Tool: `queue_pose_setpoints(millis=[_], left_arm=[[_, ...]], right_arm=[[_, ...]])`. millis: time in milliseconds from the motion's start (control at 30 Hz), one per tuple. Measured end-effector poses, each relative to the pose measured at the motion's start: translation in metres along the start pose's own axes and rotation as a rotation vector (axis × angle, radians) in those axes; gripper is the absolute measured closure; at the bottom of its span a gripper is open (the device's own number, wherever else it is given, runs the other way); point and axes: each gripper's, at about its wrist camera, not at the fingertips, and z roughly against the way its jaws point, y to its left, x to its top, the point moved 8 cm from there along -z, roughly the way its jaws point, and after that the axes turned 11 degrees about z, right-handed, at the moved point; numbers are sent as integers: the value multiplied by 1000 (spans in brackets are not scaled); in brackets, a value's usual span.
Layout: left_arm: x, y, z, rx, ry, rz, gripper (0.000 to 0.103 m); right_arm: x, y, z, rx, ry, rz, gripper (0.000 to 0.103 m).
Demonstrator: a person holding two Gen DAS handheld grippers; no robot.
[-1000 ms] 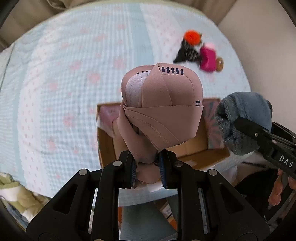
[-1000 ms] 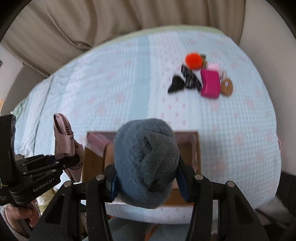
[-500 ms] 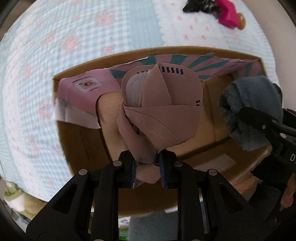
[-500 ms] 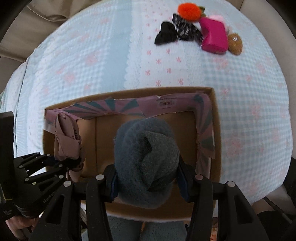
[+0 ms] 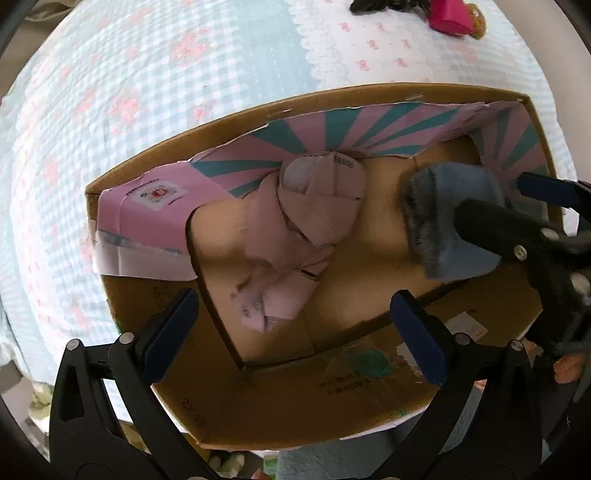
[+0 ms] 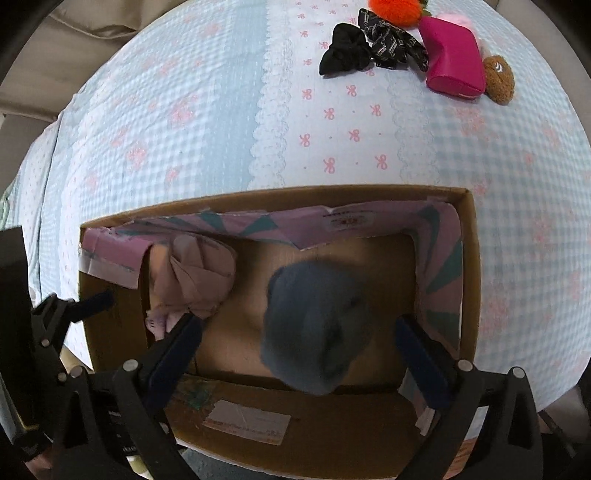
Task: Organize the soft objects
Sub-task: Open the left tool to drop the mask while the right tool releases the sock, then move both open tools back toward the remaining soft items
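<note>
A pink folded cloth piece [image 5: 303, 221] lies loose inside the cardboard box [image 5: 280, 406], beyond my open left gripper [image 5: 295, 332]. It also shows in the right wrist view [image 6: 195, 280]. A fuzzy blue-grey soft piece [image 6: 317, 328] is blurred in the box between the spread fingers of my open right gripper [image 6: 299, 354], touching neither. In the left wrist view the blue-grey piece [image 5: 447, 225] sits at the right gripper's fingers [image 5: 491, 229]. The box [image 6: 469, 280] has pink and teal flaps.
The box stands on a light blue checked bedspread [image 6: 221, 110]. At the far right lie a black scrunchie [image 6: 345, 53], a patterned dark scrunchie [image 6: 395, 46], an orange pompom [image 6: 399, 11], a magenta pouch [image 6: 454, 62] and a brown plush ball [image 6: 498, 79].
Both grippers have opened over the box. The pink cloth piece has dropped into the box and the blue-grey piece has left the right gripper's fingers.
</note>
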Motion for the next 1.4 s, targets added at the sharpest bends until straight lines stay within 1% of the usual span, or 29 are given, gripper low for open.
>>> queue_pose_setpoints(millis=[200,433,667,700,767,933,1000,1067,1200,1333,1400], left_arm=[[-2,1,3,-24,-8,19,0],[-6,13,24,-34,-45,42,0],[-19,22,60,-49,-110,59,0],[-22,13,71,-51,-119,63,0],[-17,13,87,-57,-140,70,0],[-19,14,133,-64,-222,84,0],[-25,21,161,-60,-281,88,0],[-23,22,182,-63,-335,93,0],[-23,25,235,-68,-483,120,0],[-14,24,271,-85,-574,133,0],[-8,21,284,-83,-605,133,0]], right_arm=[[3,1,4,-2,-13,-11,0],[2,3,22,-5,-39,-22,0],[1,12,57,-32,-103,-6,0],[0,15,64,-35,-113,-3,0],[-2,18,78,-43,-135,5,0],[-8,26,115,-57,-210,22,0],[-11,29,135,-71,-247,33,0],[-15,30,158,-98,-291,43,0],[-22,27,203,-147,-362,37,0],[-28,19,242,-188,-451,5,0],[-30,14,257,-213,-477,-1,0]])
